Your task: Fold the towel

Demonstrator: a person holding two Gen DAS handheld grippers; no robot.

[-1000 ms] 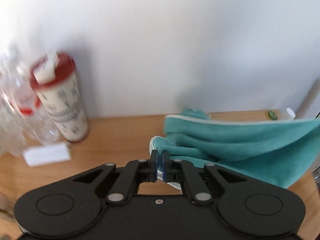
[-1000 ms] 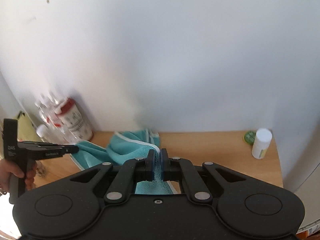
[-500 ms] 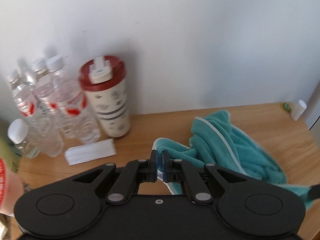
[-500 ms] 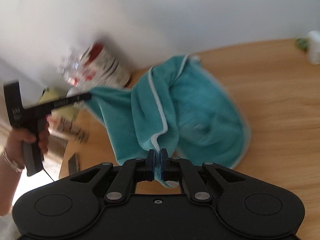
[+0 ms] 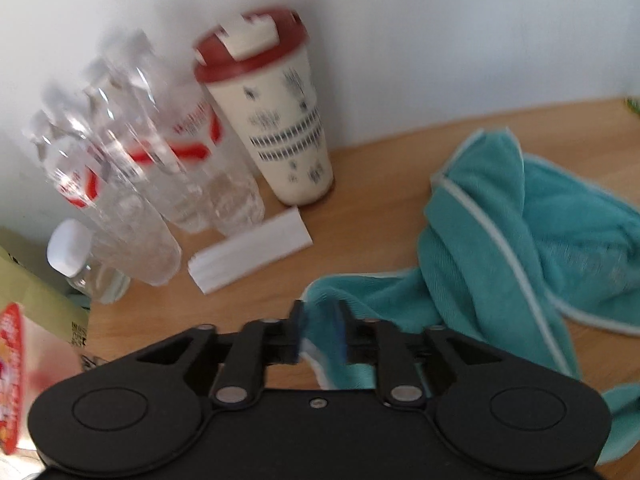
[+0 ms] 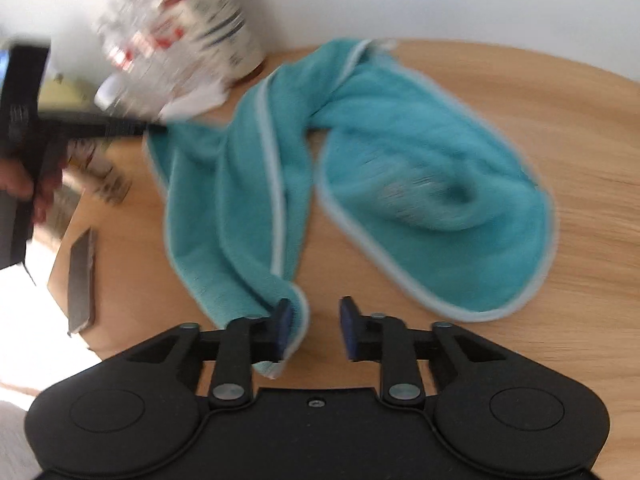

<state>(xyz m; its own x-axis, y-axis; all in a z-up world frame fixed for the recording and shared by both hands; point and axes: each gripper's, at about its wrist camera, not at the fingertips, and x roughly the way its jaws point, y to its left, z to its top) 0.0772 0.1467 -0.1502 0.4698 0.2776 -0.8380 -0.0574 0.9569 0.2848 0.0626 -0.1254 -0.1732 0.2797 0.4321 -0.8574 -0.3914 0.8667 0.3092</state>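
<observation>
- Left wrist view: the left tongs are standing parted now, where half a second ago they were pressed together on a corner of the towel; that corner is lying loose between the pads, so the pinch is being let go.
- The towel is resting in a rumpled heap on the wooden surface, its white-piped hem curling over a raised ridge of cloth, not flat and not in any neat fold.
- To the left, water bottles, a red-lidded cup and a white paper strip are crowding the back near the wall, so room on that side is tight; bare wood is showing between cup and towel.
- Right wrist view: the right tongs are spread wide, having clamped the hem half a second ago; the released corner is touching the left pad only.
- With both corners let go, the cloth is sprawling in two lobes joined at the back, so I judge it is needing to be gripped afresh before any clean fold.
- The left tongs' tip is meeting the towel's far-left corner, beside the blurred bottles.
- Open wood is stretching to the right and front of the towel; the surface's edge is running close on the left, by a dark flat object.
</observation>
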